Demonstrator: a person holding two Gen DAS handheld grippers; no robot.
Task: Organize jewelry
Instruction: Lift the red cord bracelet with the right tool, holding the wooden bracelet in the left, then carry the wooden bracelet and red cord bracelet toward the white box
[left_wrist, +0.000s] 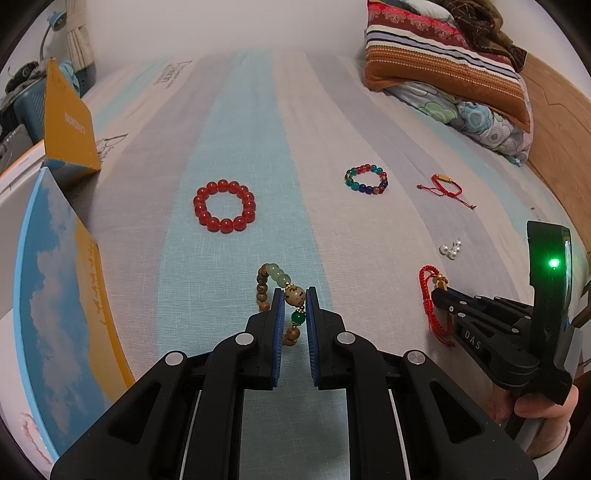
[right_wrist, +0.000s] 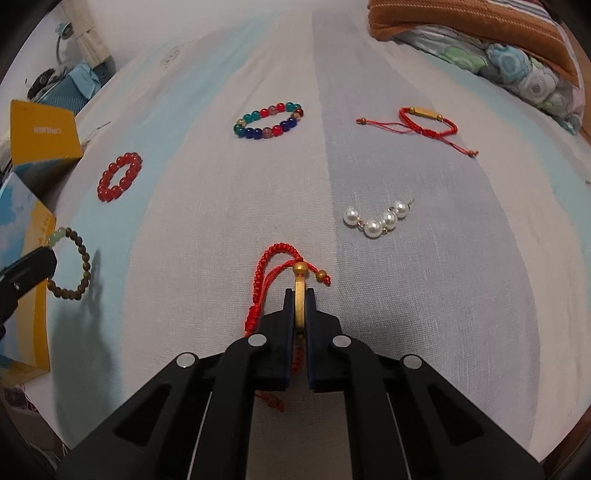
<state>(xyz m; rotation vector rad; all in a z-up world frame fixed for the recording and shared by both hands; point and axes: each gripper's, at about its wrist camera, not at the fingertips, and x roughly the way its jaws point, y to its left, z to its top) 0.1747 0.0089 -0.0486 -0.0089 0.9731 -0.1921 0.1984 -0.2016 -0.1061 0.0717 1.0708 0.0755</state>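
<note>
My left gripper (left_wrist: 294, 295) is shut on a wooden bead bracelet (left_wrist: 284, 291) with green beads; it also shows in the right wrist view (right_wrist: 79, 269). My right gripper (right_wrist: 299, 295) is shut on the gold bar of a red cord bracelet (right_wrist: 275, 277), also seen in the left wrist view (left_wrist: 432, 299). On the striped sheet lie a red bead bracelet (left_wrist: 224, 206), a multicolour bead bracelet (left_wrist: 366, 179), a second red cord bracelet (right_wrist: 428, 122) and a short pearl strand (right_wrist: 376, 218).
A blue and yellow box lid (left_wrist: 62, 302) lies at the left edge, with a yellow box (left_wrist: 68, 122) behind it. Folded bedding and a striped pillow (left_wrist: 447, 62) are piled at the far right.
</note>
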